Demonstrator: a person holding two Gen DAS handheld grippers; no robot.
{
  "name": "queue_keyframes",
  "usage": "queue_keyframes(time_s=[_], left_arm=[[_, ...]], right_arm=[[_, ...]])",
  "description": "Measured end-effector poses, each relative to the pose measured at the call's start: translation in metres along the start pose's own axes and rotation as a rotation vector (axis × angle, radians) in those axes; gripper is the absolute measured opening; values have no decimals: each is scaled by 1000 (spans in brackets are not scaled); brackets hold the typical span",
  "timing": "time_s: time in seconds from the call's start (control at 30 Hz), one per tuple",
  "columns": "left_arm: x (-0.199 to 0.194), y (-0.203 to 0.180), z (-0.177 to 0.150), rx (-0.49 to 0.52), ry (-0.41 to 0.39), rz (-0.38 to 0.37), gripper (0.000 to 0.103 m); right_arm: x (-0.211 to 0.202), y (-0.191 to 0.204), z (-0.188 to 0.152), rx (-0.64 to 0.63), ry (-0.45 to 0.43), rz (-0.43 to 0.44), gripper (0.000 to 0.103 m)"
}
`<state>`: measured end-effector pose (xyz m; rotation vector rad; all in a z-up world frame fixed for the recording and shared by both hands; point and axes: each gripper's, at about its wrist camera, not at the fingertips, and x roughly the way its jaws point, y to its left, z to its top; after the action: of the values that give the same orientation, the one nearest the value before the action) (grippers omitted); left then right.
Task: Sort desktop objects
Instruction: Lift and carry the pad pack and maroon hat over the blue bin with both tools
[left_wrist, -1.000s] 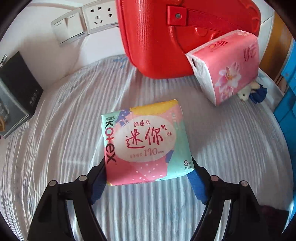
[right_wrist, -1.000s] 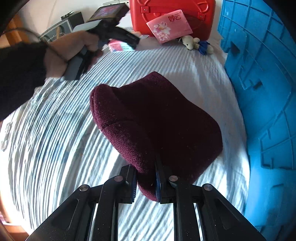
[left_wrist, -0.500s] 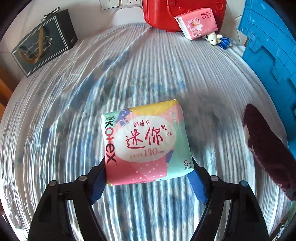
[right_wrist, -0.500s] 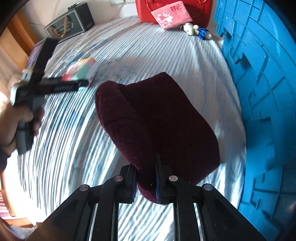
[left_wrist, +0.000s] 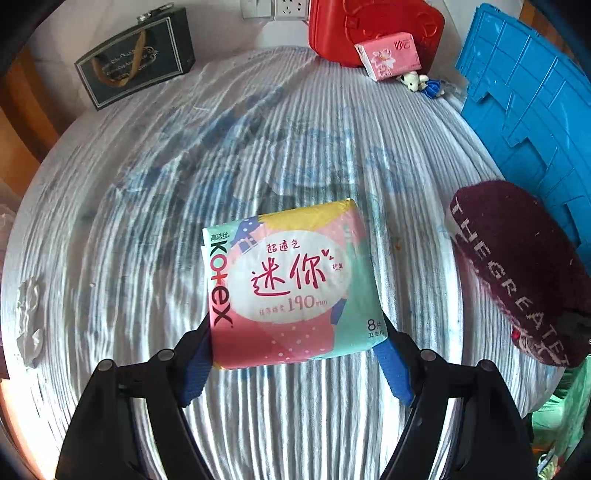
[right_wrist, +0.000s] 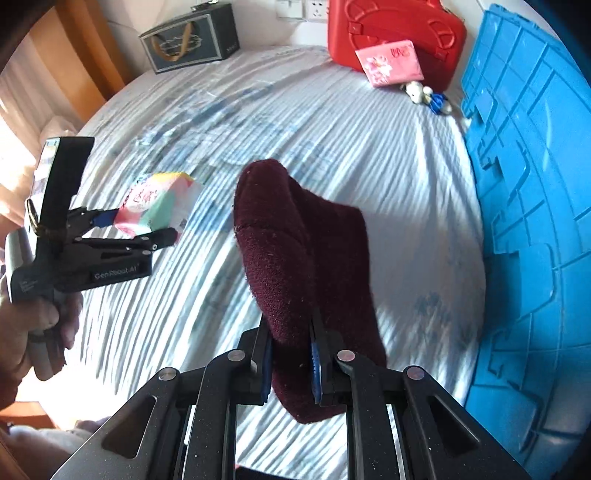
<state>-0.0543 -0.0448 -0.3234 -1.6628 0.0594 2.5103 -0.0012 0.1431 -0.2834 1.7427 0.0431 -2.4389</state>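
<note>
My left gripper is shut on a colourful Kotex pad packet, held flat above the striped bedsheet. The right wrist view shows that same packet in the left gripper at the left, with a hand on the handle. My right gripper is shut on a maroon knit hat, which hangs lifted off the sheet. In the left wrist view the hat shows white lettering at the right.
A blue plastic crate lines the right side. At the back stand a red case, a pink tissue pack, a small plush toy and a dark gift bag. A crumpled white scrap lies at the left.
The left gripper has carried the packet away from the red case toward the near side of the bed. The right gripper has lifted the hat off the sheet.
</note>
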Motion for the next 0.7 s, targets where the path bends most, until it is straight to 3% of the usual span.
queue_keyframes(time_s=[0.4,0.7], left_arm=[[-109,9,-16,-6,-139,47,77],[-151,-15,-18,63,-218,74,77]], right_arm=[[-45,1,-12,22,-61,62,15],[-78,-1,-6,-26,-142,94,15]])
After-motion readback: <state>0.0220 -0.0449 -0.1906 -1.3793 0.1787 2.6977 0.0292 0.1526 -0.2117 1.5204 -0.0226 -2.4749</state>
